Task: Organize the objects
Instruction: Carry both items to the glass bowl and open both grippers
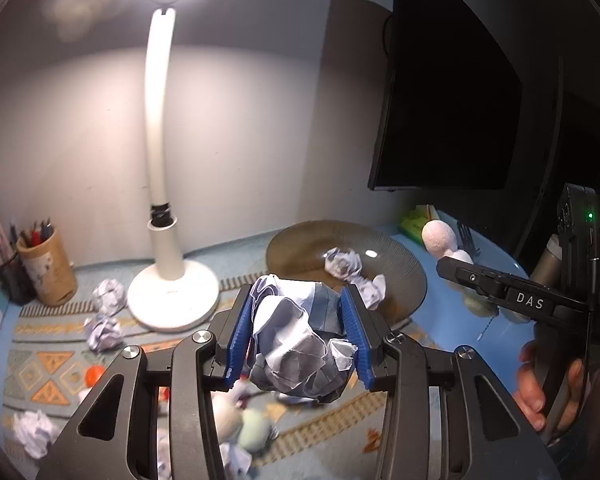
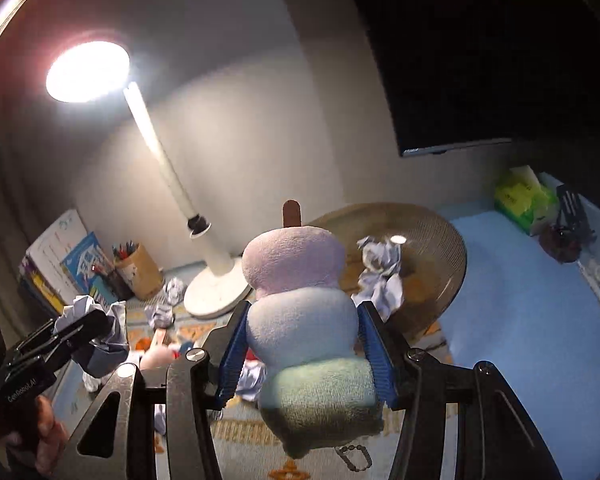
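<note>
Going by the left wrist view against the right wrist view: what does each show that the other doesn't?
Left wrist only: the left gripper head-on, clamped on a crumpled paper ball, and a white egg-shaped object right of the plate.

Right wrist only: the right gripper clamped on a pastel plush toy, and its ball chain.

Both: the lit desk lamp, the ribbed plate holding crumpled paper, the pencil cup, the dark monitor.
</note>
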Available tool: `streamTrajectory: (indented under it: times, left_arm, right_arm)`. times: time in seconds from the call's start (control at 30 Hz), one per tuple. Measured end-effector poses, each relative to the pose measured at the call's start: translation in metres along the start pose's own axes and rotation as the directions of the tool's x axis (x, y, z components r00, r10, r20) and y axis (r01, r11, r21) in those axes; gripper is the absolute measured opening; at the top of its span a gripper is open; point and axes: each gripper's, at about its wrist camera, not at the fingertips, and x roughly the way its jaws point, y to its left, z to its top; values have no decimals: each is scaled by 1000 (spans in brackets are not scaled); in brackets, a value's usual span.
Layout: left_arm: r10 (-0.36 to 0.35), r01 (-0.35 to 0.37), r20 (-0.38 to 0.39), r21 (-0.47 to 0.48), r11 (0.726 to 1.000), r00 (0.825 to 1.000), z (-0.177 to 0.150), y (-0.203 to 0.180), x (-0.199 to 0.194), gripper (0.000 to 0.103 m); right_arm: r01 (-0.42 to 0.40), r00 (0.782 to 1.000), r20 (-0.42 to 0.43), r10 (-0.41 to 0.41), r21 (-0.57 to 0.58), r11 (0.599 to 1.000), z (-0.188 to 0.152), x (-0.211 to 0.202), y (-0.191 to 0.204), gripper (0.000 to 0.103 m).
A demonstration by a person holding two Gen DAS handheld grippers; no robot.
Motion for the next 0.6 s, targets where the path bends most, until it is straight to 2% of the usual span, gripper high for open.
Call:
streamTrajectory:
  times: [0.17,0.33,0.37,0.4,0.43,0.47,0.5,0.6]
  left_arm:
    - [-24,24,-43,-19,1000,999,29,-19,72,40]
    - [-18,12,-96,-58,998,995,31,-24,135,41]
    - [-9,3,-97,-63,998,995,30,-24,144,51]
    - [1,-8,-107,-66,998,994,28,-23,153,71]
    - [11,-20,-117,-74,997,993,27,-21,159,79]
    - [15,-26,-116,-87,996,993,25,-18,161,84]
    - [18,-30,-120,-94,995,993,23,-15,162,84]
    - [62,-79,-150,-107,991,987,13,0,157,84]
  right_arm:
    - [100,993,44,-110,184,978,37,24,-43,52]
    - [155,986,15,-164,258,954,52,61,-76,53]
    - [163,985,8,-171,257,953,53,68,-78,54]
    - [181,982,-1,-186,252,951,53,76,-80,59]
    - [198,980,-14,-201,245,949,53,84,-81,65]
    - [212,977,-29,-212,245,946,51,90,-83,79]
    - [211,977,-38,-209,252,944,48,94,-85,83]
    - [189,982,-54,-181,229,955,40,96,-82,83]
